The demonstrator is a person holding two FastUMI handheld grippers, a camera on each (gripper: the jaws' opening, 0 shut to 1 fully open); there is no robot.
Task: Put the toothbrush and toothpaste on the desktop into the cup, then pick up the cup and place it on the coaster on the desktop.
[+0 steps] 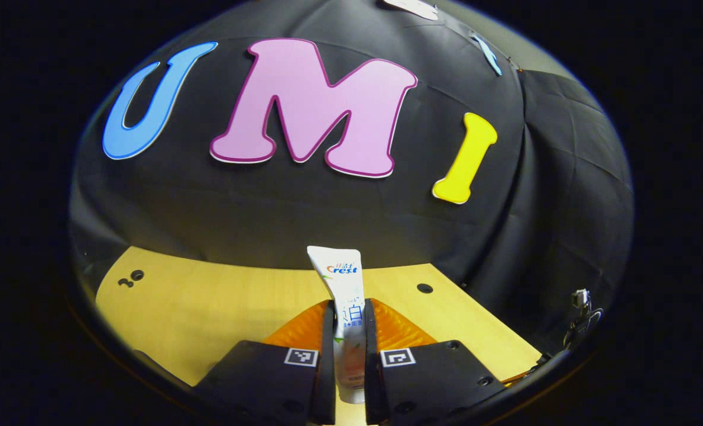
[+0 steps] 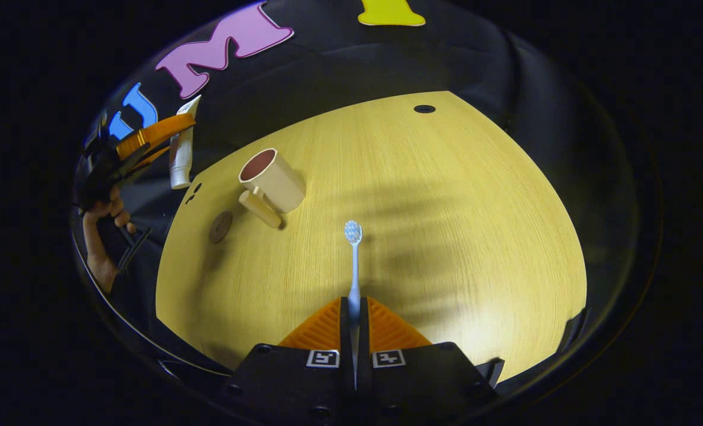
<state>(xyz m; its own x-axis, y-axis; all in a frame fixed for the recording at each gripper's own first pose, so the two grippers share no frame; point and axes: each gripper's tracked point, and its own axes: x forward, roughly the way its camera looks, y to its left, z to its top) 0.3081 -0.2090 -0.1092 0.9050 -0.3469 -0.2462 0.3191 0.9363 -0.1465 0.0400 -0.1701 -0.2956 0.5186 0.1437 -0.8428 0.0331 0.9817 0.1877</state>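
In the left gripper view we hold the toothpaste (image 1: 344,307) clamped between both fingers of our left gripper (image 1: 349,322); the white tube stands up toward twelve o'clock, lifted above the wooden desktop (image 1: 209,302).

In the right gripper view our right gripper (image 2: 354,322) is clenched on the handle of the toothbrush (image 2: 354,260), whose bristled head points to twelve o'clock over the desktop (image 2: 446,225). The cup (image 2: 271,180) stands on the desktop at about ten o'clock from the brush head, its mouth open and its handle sticking out toward the lower left. The small round coaster (image 2: 220,226) lies flat near the cup, at about eight o'clock from it and apart from it. At the far nine o'clock edge a hand (image 2: 106,222) holds the left gripper (image 2: 162,139) with the toothpaste (image 2: 181,157) up off the desktop.
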